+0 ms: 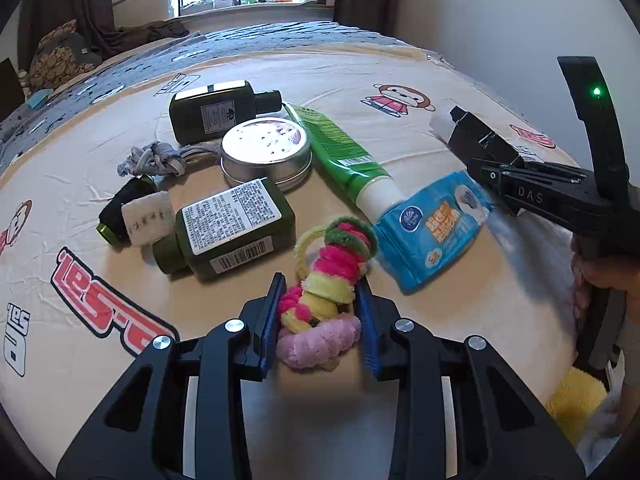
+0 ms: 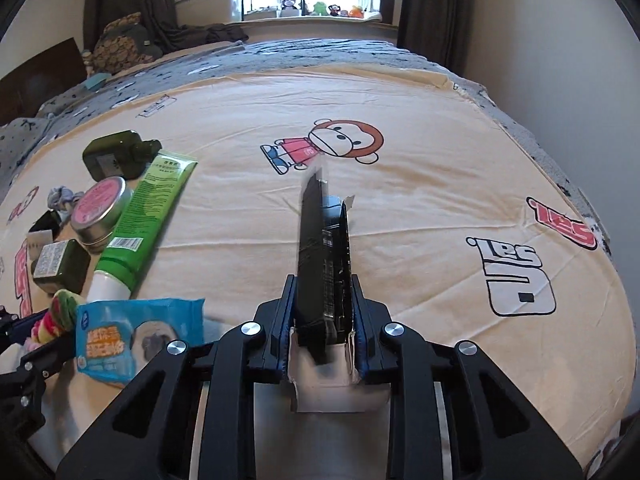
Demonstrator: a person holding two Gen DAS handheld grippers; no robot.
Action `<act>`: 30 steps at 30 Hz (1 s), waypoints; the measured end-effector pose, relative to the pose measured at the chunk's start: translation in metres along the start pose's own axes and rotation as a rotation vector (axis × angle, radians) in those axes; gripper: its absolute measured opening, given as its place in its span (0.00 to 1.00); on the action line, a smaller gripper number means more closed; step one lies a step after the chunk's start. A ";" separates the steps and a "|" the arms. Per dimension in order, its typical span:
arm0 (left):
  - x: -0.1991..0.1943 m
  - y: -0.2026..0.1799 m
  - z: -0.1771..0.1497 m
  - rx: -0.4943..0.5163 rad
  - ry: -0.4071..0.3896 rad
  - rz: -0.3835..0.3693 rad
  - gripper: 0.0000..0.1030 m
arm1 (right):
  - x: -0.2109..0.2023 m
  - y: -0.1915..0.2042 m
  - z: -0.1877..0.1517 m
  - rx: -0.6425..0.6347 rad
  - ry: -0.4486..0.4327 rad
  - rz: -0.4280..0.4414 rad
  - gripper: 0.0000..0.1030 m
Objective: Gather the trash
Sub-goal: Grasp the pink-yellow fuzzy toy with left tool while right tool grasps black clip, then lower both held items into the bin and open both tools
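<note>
My left gripper (image 1: 320,284) is shut on a bundle of fluffy pink, yellow and green hair ties (image 1: 328,280) just above the cream bedsheet (image 1: 360,72). My right gripper (image 2: 324,284) is shut on a flattened black carton (image 2: 324,248) with a white inner flap, held above the sheet; it also shows in the left wrist view (image 1: 480,140) at the right. A blue tissue pack (image 1: 432,228) lies between them, beside a green tube (image 1: 340,148).
Two dark green bottles (image 1: 228,232) (image 1: 216,108), a round metal tin (image 1: 266,152), a rolled black and white sock (image 1: 132,216) and a grey hair tie (image 1: 152,158) lie on the sheet. A grey blanket (image 1: 240,40) covers the far part of the bed.
</note>
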State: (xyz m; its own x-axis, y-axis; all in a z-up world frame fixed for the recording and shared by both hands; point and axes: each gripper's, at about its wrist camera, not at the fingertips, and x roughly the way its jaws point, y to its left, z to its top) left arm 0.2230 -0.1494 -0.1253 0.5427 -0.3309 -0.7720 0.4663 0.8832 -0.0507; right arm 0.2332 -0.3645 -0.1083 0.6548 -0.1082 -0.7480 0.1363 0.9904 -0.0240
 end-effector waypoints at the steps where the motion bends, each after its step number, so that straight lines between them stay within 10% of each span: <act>1: -0.005 0.001 -0.003 0.003 -0.004 -0.001 0.31 | -0.006 0.001 -0.001 -0.006 -0.013 0.001 0.25; 16: -0.113 0.010 -0.072 -0.010 -0.143 0.088 0.31 | -0.141 0.056 -0.070 -0.116 -0.202 0.191 0.25; 30: -0.129 -0.002 -0.182 -0.009 -0.011 0.059 0.31 | -0.158 0.098 -0.175 -0.182 -0.068 0.298 0.25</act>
State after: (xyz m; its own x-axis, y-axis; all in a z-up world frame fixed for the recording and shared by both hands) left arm 0.0252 -0.0478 -0.1415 0.5768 -0.2813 -0.7669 0.4268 0.9043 -0.0106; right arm 0.0133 -0.2349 -0.1085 0.6945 0.1887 -0.6943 -0.1994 0.9777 0.0663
